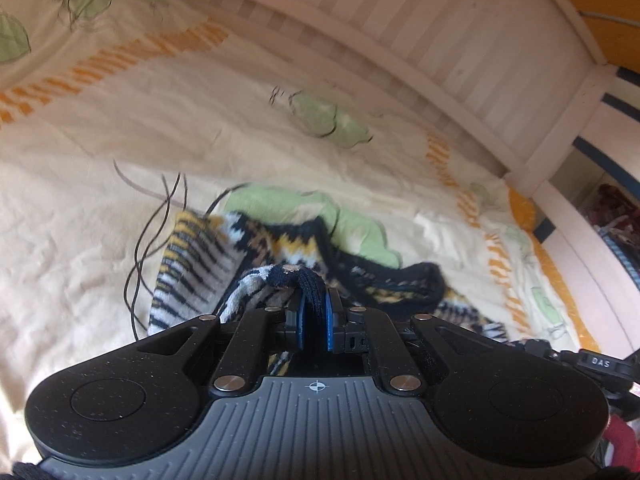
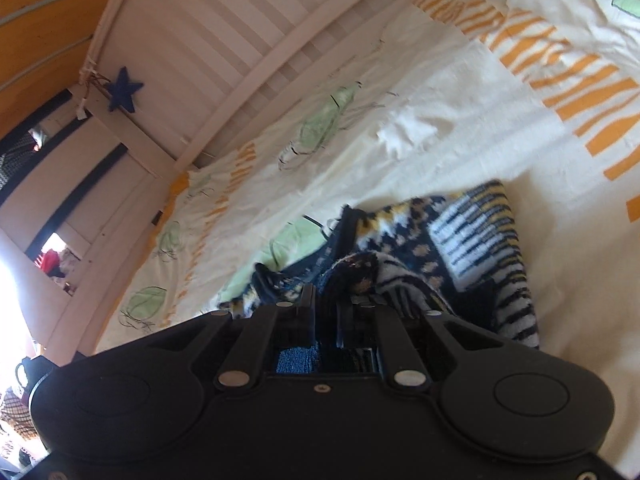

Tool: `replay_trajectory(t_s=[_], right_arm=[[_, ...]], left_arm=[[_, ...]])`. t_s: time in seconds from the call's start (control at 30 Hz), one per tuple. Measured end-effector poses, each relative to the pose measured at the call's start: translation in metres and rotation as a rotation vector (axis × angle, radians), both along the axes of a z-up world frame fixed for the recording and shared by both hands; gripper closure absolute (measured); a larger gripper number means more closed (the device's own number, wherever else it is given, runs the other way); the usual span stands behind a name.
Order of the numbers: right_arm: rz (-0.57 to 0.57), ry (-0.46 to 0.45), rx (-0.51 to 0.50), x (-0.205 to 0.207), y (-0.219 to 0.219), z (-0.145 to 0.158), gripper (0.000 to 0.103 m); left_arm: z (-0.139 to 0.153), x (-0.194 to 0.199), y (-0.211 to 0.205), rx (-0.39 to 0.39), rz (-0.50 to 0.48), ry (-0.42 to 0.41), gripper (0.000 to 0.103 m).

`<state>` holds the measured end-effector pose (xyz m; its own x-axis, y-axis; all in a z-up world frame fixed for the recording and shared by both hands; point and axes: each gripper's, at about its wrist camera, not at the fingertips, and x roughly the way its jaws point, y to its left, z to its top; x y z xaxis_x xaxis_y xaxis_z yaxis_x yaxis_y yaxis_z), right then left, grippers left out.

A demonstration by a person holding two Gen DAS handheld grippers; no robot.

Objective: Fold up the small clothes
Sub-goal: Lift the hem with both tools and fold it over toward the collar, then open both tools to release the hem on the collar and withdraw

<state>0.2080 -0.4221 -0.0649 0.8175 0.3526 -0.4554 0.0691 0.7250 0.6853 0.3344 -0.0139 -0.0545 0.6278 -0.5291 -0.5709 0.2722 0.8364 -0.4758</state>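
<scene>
On cream leaf-print bedsheet (image 1: 100, 208), white slatted bedframe (image 1: 420, 28) behind

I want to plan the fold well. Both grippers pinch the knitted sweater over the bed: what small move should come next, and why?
Probably lower both grippers to lay the held edge down. The left gripper and right gripper are each shut on the knitted sweater, whose far part already rests on the bedsheet.

Hand-held gripper (image 2: 334, 280) clamped on patterned knit garment (image 2: 460, 236)
</scene>
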Motion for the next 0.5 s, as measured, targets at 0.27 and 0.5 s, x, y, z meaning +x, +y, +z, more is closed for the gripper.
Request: replay_trajectory(t_s=[0.27,0.5], right_arm=[[-0.008,0.012,0.023,0.007,-0.003,-0.010,0.067],[-0.037,-0.092,0.106,0.005,-0.011,-0.008,0.023]], left_arm=[[-0.005,0.009,0.000,0.010,0.024,0.020,0.084],[0.005,0.013,0.006,0.053,0.081,-0.066,0.076]])
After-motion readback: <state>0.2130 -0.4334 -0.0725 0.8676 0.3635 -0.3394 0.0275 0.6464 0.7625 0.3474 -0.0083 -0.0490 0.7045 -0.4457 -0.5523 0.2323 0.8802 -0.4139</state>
